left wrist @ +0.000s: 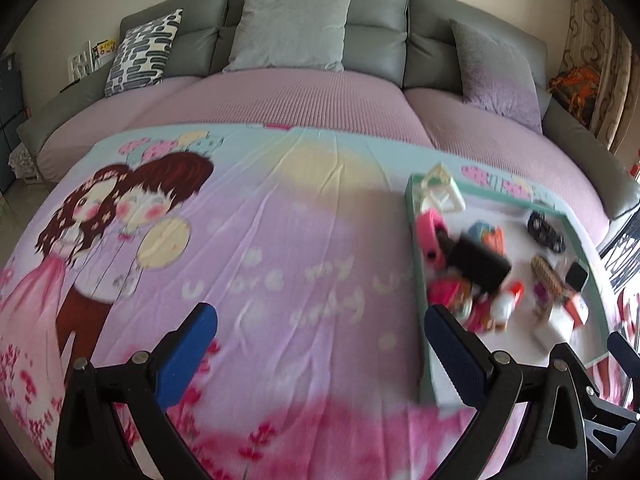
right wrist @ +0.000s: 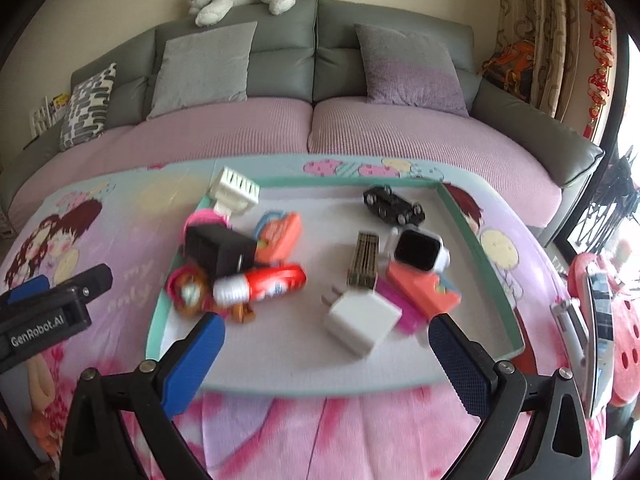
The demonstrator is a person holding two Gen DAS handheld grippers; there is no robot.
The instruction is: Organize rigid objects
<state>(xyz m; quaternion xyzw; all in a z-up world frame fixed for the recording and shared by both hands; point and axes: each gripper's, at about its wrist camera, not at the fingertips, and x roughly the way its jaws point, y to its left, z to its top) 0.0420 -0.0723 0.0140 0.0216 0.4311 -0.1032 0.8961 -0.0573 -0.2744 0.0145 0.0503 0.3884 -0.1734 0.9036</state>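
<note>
Surface: a table draped in a pink and lilac cartoon-print cloth (right wrist: 312, 432), with a grey sofa (right wrist: 320, 40) seen behind it
Tray: a shallow teal-rimmed tray with a pale floor (right wrist: 288, 364) is set on the cloth, to the right of the left tool
Contents, left cluster: a black cube-shaped box (right wrist: 220, 252), a red and white tube (right wrist: 260, 284), a coral plastic toy (right wrist: 280, 236) and a white ribbed block (right wrist: 236, 190) at the far rim are seen piled close together
Contents, right cluster: a white plug adapter (right wrist: 360, 320), a brown ridged block (right wrist: 364, 260), a white watch with a dark face (right wrist: 420, 250) and a black toy car (right wrist: 394, 204) are seen
Left gripper (left wrist: 320, 344): jaws spread wide, nothing between them, held over bare cloth beside the tray
Right gripper (right wrist: 326, 348): jaws spread wide, nothing held, poised at the tray's near edge with the white plug adapter just ahead
Step in hand: not settled; all items lie in the tray, which fits either a gathered result or a jumble awaiting sorting
Next move: left unjudged for that reason; both views are blurred
</note>
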